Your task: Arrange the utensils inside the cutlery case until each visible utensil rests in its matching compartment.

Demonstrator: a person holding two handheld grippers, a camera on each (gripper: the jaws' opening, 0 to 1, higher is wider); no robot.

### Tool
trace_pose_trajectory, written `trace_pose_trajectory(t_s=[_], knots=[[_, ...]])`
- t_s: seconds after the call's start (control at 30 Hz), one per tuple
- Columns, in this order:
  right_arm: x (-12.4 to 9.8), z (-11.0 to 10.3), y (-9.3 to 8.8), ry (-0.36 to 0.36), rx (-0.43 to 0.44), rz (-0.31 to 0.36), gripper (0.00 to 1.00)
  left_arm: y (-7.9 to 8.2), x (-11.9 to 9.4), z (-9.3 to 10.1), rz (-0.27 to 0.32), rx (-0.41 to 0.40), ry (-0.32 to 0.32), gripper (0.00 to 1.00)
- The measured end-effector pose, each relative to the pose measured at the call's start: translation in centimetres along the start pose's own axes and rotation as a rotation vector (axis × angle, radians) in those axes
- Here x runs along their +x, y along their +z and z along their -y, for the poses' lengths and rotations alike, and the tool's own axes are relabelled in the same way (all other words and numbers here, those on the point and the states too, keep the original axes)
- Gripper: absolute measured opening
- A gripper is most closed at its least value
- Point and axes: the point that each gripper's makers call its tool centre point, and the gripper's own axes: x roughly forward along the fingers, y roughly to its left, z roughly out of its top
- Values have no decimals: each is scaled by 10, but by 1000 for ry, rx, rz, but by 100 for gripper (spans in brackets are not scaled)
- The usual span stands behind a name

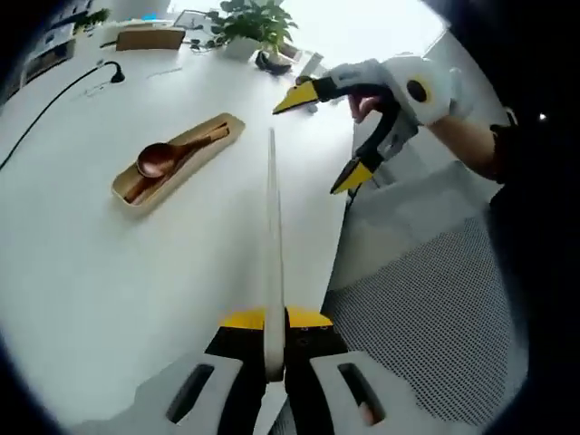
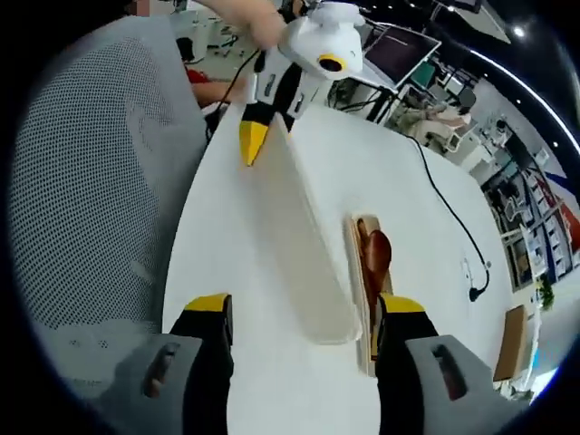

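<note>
In the left gripper view, the left hand-held gripper has its jaws pressed together on one end of a long, flat, pale cream lid or panel, seen edge-on and held raised over the white surface. Farther off on that surface lies the light wooden cutlery case, an open tray with a dark brown wooden spoon in it and what look like wooden chopsticks alongside; which compartment each occupies I cannot tell. The right hand-held gripper hovers at the panel's far end with its yellow-tipped jaws spread. In the right gripper view, that gripper straddles the near end of the panel without pinching it, and the case with the spoon sits just beside. The utensils seem to be in already; closing the case likely remains.
</note>
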Motion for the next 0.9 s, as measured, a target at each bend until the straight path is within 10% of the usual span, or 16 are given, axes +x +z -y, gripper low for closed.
trace_pose_trajectory(t_s=[0.9], knots=[[0, 1, 27, -34, -159, 24, 65, 29, -11, 58, 109, -310, -354, 5]])
